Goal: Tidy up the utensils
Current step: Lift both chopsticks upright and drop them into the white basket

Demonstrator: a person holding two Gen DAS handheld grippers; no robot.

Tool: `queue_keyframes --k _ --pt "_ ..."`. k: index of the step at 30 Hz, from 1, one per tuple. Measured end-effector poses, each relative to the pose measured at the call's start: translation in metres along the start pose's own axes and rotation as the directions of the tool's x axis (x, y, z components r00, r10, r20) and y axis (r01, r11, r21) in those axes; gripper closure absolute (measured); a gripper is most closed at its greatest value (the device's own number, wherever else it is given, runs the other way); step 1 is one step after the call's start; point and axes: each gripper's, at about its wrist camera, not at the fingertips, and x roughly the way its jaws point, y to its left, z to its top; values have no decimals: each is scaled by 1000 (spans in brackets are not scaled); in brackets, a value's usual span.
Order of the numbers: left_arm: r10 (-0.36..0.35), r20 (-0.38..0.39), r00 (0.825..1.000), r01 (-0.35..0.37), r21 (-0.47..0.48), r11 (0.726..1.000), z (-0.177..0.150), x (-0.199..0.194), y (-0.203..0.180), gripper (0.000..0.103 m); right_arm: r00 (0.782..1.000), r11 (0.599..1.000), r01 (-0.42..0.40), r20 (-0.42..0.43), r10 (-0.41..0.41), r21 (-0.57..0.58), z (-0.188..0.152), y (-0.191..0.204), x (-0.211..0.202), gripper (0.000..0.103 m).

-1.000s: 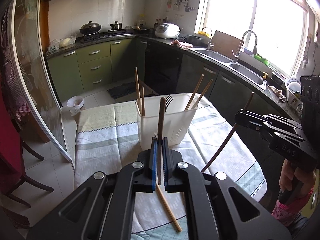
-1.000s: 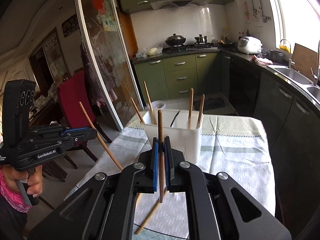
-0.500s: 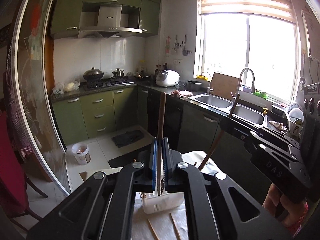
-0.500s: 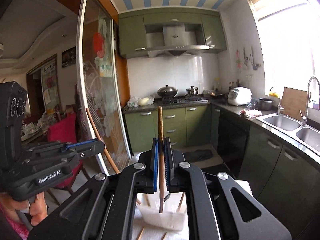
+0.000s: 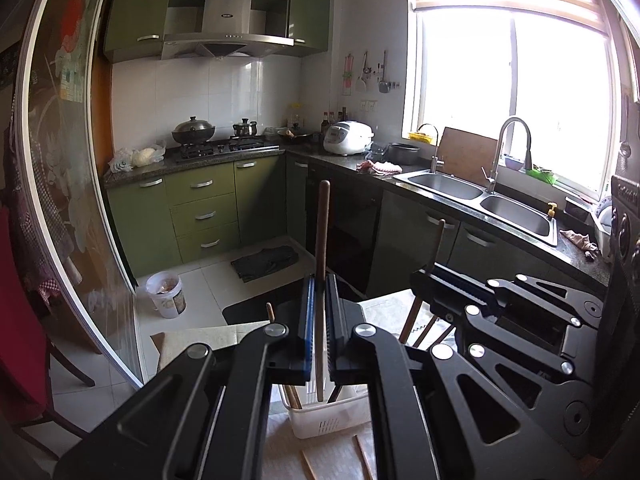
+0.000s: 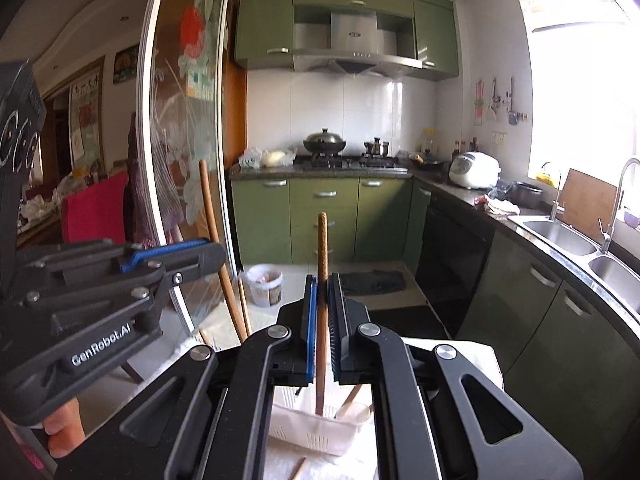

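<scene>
Above the white utensil holder (image 5: 328, 416), both grippers have risen from table level. Left gripper (image 5: 319, 332) is clamped on a dark chopstick (image 5: 322, 240), right gripper (image 6: 322, 332) on a brown chopstick (image 6: 322, 248), both tips over the holder. Two loose chopsticks (image 5: 362, 456) lie near the table's front edge, awaiting collection.

Wok (image 5: 193, 129) and small pot (image 5: 245, 127) sitting on the stove under the range hood (image 5: 226, 38). White rice cooker (image 5: 347, 137) standing on the counter near the double sink (image 5: 480, 200). Dark mat (image 5: 265, 262) lying on the floor tiles, white bucket (image 5: 165, 294) standing by the glass sliding door (image 6: 180, 120).
</scene>
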Motion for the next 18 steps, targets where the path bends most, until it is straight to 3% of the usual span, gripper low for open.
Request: queue_keyframes --k 7,9,13,16,18 --pt "26 -111 994 -23 24 999 -24 17 -1 97 997 1000 11 -77 -13 -23 -22 2 15 96" --pt "27 -138 990 -23 26 999 -31 21 0 86 996 999 19 -90 -22 -29 -26 1 17 96" --pt "27 -150 988 -24 17 1000 -35 20 4 80 996 1000 20 -87 -22 -23 -28 -2 15 95" --pt "24 -141 990 -23 8 1000 -36 14 6 80 997 1000 17 -72 -18 -17 -26 -4 7 84" --pt "22 -138 990 -23 -3 1000 -36 7 8 73 999 1000 9 -52 -9 -1 -25 -7 -5 84"
